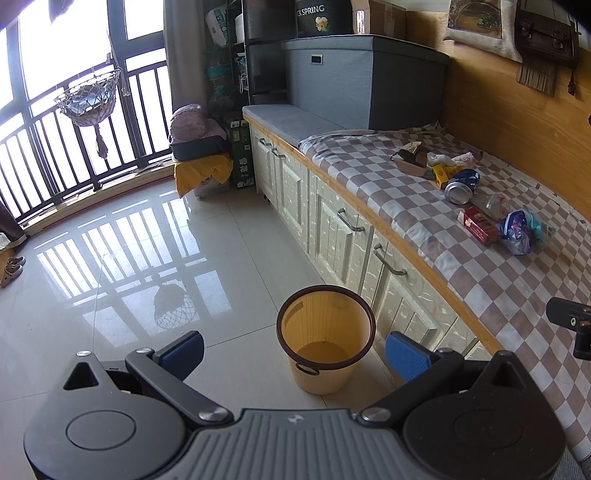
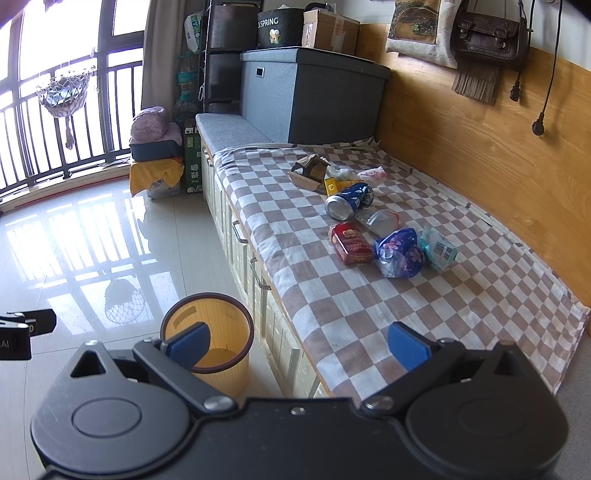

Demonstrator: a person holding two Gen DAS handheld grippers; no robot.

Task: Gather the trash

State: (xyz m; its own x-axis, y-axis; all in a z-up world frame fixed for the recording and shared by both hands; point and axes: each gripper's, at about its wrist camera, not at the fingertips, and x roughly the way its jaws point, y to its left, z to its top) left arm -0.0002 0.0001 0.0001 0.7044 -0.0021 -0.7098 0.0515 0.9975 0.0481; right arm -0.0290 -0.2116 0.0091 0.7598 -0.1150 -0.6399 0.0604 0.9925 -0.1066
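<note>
Plainly, both tools are spread wide with nothing between their blue pads. The left gripper fills the bottom of its view, and the yellow waste bin with a dark brown rim stands on the tiled floor just beyond it, lower centre of the frame, close beside the white cabinet fronts. The right gripper sits likewise at the bottom of its view, the bin at lower left partly behind its left pad.

The trash lies on the checked cloth, centre right in the right wrist view, in a loose line running away from the camera: a torn cardboard piece farthest, a crumpled white wrapper, a small yellow box, a blue drink can on its side, a clear plastic bag, a red packet with gold lettering too small to read, a blue flowered wrapper and a pale green pack bearing a barcode label.

At the upper centre, a dark round container on the grey storage box shows white letters ending "SPRING" above a flower picture.
</note>
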